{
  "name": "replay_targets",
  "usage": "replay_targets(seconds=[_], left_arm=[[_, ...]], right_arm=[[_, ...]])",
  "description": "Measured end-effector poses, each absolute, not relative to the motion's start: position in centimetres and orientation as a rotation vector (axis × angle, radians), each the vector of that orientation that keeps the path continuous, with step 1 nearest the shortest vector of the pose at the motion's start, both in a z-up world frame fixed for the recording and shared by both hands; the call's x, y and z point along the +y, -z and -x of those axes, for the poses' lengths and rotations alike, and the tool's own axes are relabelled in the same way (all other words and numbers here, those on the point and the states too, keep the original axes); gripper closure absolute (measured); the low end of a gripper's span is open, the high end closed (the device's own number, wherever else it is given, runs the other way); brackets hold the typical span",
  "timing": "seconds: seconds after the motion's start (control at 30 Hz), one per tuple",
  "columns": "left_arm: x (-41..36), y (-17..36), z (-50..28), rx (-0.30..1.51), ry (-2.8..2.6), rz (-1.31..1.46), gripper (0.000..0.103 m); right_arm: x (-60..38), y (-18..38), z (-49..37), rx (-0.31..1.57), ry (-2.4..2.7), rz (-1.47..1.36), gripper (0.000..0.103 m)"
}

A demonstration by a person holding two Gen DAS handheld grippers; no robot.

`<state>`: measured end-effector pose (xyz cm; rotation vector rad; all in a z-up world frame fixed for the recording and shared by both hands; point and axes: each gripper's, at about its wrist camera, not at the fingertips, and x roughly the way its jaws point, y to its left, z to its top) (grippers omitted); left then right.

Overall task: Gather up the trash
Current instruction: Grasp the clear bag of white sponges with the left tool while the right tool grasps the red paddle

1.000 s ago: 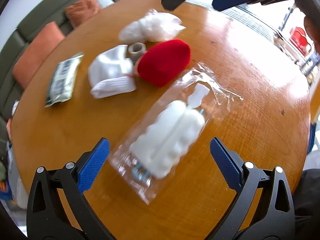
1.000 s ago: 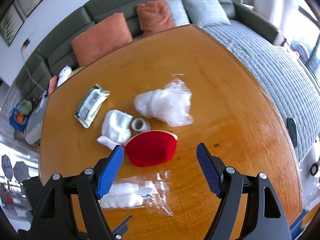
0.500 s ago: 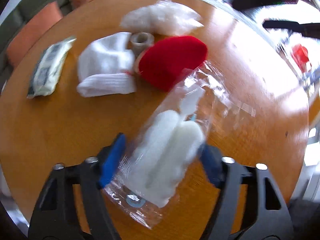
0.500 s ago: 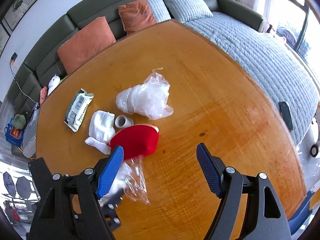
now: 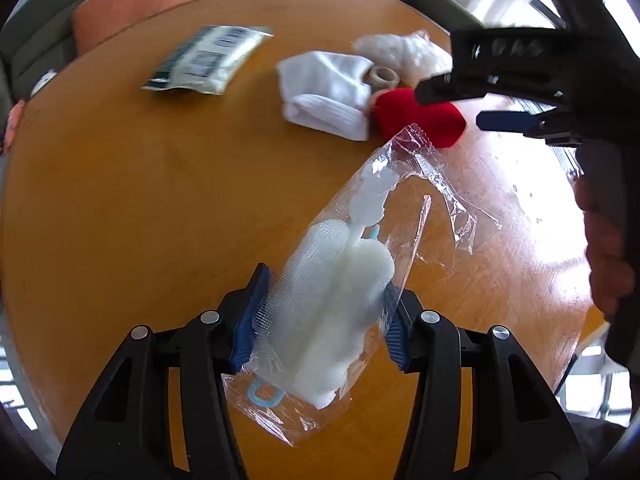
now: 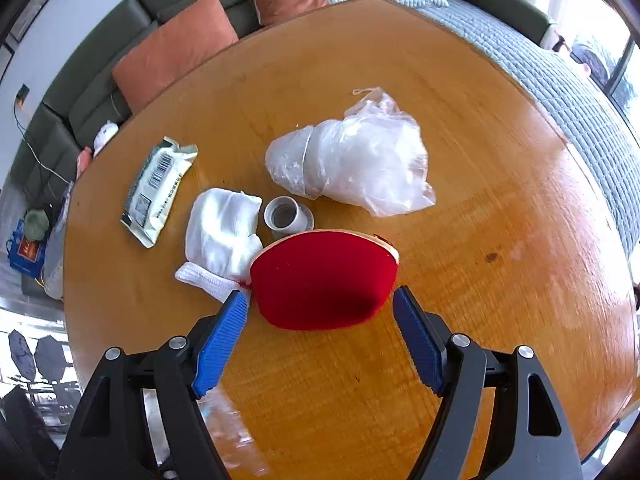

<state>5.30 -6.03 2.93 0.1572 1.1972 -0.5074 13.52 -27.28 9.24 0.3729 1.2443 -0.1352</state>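
A clear plastic packet (image 5: 360, 240) holding white foam pieces and a small blue ring sits between the blue pads of my left gripper (image 5: 326, 292). Its jaws are closing and the pads press the packet's sides; its torn top end sticks up and away. My right gripper (image 6: 321, 298) is open just above the near edge of a red pouch (image 6: 324, 272), one fingertip on each side, not touching. The packet shows as a blur (image 6: 228, 432) at the lower left of the right wrist view. In the left wrist view the right gripper (image 5: 460, 106) hangs over the red pouch (image 5: 424, 120).
On the round wooden table (image 6: 480, 300) lie a crumpled clear bag (image 6: 360, 160), a white sock (image 6: 224, 228), a small tape roll (image 6: 286, 218) and a foil wrapper with a barcode (image 6: 158, 192). A sofa with orange cushions (image 6: 172, 52) runs behind the table.
My left gripper closed from wide open onto the clear packet and rolled, so the table looks turned. My right gripper sank toward the red pouch, which now fills the gap between its fingers.
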Motion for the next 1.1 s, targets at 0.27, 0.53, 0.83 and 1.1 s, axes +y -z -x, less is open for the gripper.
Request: replay_targets(seconds=[0.27,0.53,0.83,1.1], left_arm=[[-3.8,-4.7,-3.6,1.169,0.418,-0.092,0.052],[-3.2,-5.3,-2.9,1.175,0.323,-0.02,0.052],[-4.1,-5.9,-1.8,1.167,0.22,0.036,0.052],[-3.0,-6.8,-1.3,1.156,0.171,0.053,0.052]], right_arm=[[-27.0,-9.1,-15.2,1.28,-0.002,-0.213,0.027],[-26.1,-10.0,-16.4,1.307,-0.371,0.207,0.027],[-23.6,-7.9,-16.6,1.33,-0.664,0.492,0.027],[-23.7,-6.8,-16.0,1.33,-0.641,0.513,0.058]])
